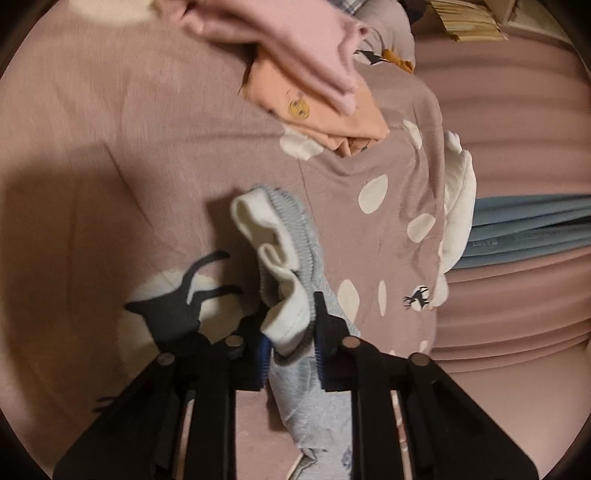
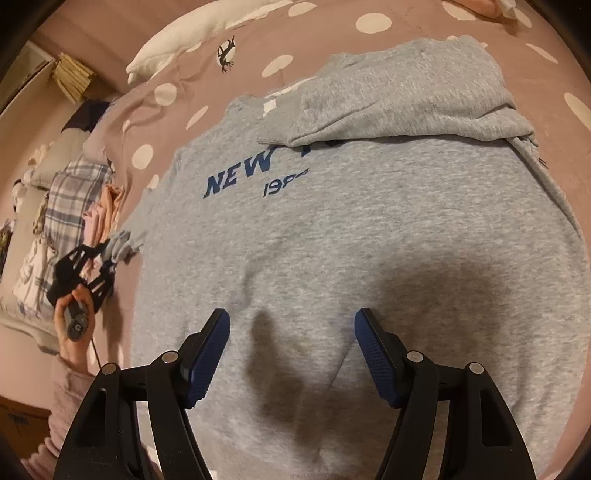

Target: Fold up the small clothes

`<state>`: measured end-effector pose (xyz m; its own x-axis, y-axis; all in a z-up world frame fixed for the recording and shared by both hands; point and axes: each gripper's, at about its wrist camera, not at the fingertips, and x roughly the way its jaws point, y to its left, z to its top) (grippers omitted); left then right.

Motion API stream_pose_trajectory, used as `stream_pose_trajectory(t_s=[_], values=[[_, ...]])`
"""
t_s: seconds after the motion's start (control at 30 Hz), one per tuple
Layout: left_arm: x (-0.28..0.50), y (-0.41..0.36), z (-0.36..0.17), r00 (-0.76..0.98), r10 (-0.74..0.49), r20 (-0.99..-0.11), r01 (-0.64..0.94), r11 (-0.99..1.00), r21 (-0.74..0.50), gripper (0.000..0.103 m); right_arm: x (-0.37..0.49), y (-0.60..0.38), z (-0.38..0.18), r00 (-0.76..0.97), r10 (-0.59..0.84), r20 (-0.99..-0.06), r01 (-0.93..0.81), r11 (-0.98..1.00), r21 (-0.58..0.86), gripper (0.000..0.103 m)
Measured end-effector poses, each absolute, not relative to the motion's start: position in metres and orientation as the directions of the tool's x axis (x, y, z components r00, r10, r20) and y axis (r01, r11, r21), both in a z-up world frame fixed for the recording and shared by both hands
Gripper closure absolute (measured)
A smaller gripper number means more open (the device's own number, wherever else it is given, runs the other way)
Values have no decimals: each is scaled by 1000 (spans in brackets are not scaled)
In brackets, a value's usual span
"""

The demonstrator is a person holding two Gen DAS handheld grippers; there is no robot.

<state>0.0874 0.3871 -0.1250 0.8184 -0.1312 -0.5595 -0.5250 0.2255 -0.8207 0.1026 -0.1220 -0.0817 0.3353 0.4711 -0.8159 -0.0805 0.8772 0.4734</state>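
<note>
The grey marl "NEW…" sweatshirt [image 2: 332, 229] is lying front-up on the dusty-pink dotted bed cover [image 2: 177, 62], one sleeve already folded across, the left tool [image 1: 288, 332] gripping the other cuff, the right tool [image 2: 291, 354] hovering open; remaining folds appear outstanding.

A mauve bedspread [image 2: 369, 48] with white spots and small black deer prints covers the bed, and a black cat print [image 1: 173, 306] shows on it in the left wrist view. A white pillow [image 2: 192, 33] lies at its edge. Beyond the bed, a bundle of yellowish papers [image 1: 469, 18] lies near pink folds.
</note>
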Motion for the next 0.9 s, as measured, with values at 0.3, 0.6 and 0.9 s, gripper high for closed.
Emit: stream_pose_trajectory(t_s=[0.3, 0.6, 0.9], values=[[94, 361, -41, 854, -143, -500, -385, 473, -793, 87, 98, -120, -81, 335, 482, -810, -89, 872, 482, 33], [126, 276, 17, 815, -272, -512, -210, 684, -698, 87, 86, -133, -80, 352, 510, -785, -79, 852, 518, 33], [174, 160, 16, 717, -386, -581, -80, 781, -619, 87, 77, -162, -85, 382, 522, -762, -29, 831, 555, 33]])
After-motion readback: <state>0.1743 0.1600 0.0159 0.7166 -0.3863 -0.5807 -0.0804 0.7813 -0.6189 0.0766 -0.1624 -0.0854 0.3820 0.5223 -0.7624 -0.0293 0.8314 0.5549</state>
